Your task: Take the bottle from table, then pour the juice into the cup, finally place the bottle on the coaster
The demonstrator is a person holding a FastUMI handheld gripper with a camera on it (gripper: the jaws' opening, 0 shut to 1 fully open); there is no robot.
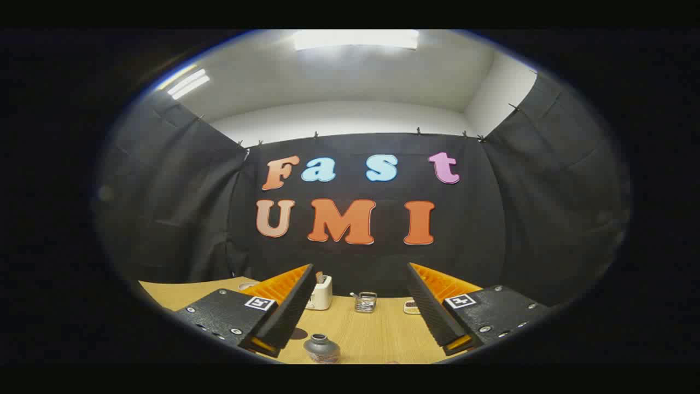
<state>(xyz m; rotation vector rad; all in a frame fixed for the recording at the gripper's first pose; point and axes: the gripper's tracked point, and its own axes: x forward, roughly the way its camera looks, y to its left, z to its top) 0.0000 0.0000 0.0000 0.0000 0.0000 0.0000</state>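
Observation:
My gripper (pixel 361 268) is open, its two black fingers with orange backing spread wide above the wooden table (pixel 377 334). A small grey, round-bellied bottle (pixel 321 348) stands upright on the table below and between the fingers, closer to the left finger (pixel 290 309). Just left of the bottle lies a dark round coaster (pixel 299 332), partly hidden by that finger. Farther back, between the fingers, a clear glass cup (pixel 365 302) stands on the table. Nothing is held.
A white holder (pixel 320 293) with something sticking out of it stands at the back beside the left finger. A small pale object (pixel 411 307) lies near the right finger. The black cloth wall closes off the table's far side.

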